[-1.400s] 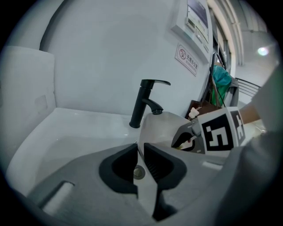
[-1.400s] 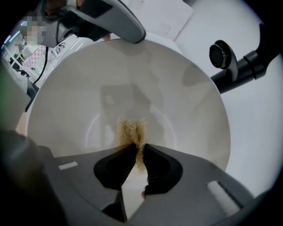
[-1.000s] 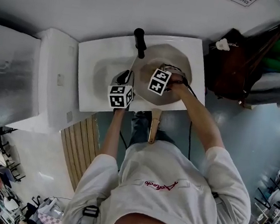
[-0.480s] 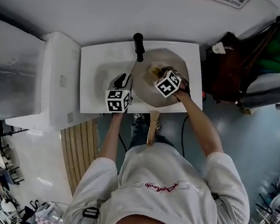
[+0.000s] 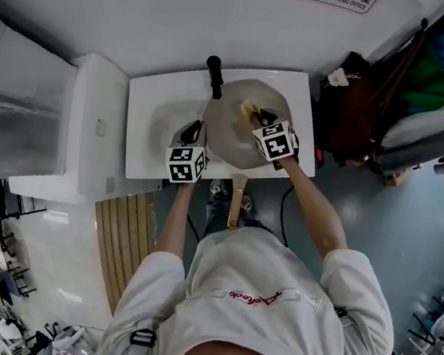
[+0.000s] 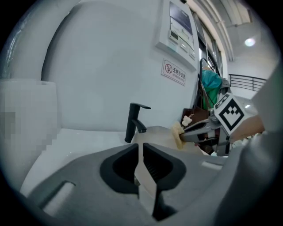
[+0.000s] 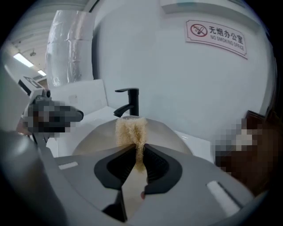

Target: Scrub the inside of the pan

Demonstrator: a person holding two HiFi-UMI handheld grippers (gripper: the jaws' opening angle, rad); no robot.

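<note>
Beige-grey pan (image 5: 228, 140) lies in the right half of the white sink (image 5: 156, 92), in front of the black faucet (image 5: 214, 74), with its wooden handle (image 5: 237, 200) pointing toward the person. The right gripper (image 7: 138, 148) is clamped on a yellowish scrub pad (image 7: 130, 129) over the pan's inside. The left gripper (image 6: 141, 149), whose jaws have just been closing, pinches the pan's left rim.

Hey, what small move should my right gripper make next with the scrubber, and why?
Probably lower the right gripper so the scrubber meets the inside of the pan: its jaws pinch the scrubber, which seems to hang just above the pan. The left gripper, whose jaws have just been closing, looks clamped on the pan's rim, steadying it.
</note>
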